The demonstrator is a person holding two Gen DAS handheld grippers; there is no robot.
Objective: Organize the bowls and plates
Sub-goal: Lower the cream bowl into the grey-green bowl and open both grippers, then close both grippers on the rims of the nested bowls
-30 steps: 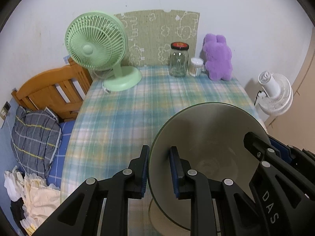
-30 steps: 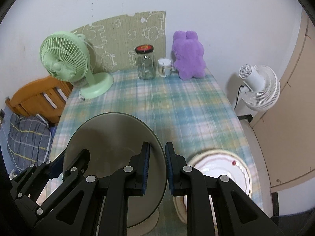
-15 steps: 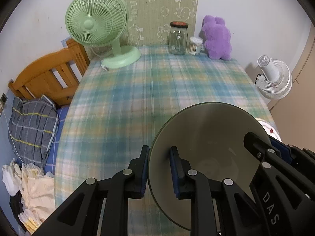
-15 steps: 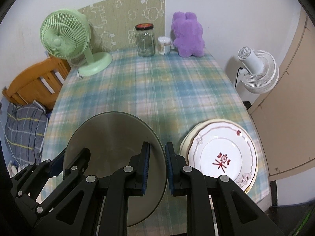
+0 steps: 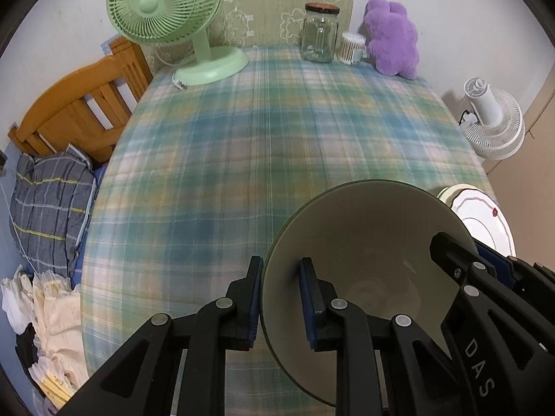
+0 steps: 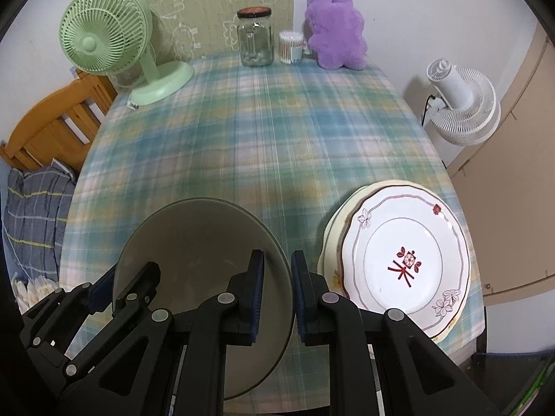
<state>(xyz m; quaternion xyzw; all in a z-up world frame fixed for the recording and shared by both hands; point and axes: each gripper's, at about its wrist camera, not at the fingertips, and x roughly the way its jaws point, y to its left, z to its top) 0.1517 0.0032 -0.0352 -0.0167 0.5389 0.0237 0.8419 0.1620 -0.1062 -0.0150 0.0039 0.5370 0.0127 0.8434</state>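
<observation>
Both grippers, left gripper [image 5: 279, 300] and right gripper [image 6: 276, 293], pinch the empty bowl [image 6: 194, 242] beside the stacked plates [image 6: 406, 263], now lower than a second ago.

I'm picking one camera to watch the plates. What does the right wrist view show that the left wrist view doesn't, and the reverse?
Only the right wrist view shows the stacked plates whole, with the red flower mark on the top one. Only the left wrist view shows the pile of pale laundry by the bed. Both show the bowl clamped by its rim in the left tool and right tool, the green fan, jar and purple plush toy.
</observation>
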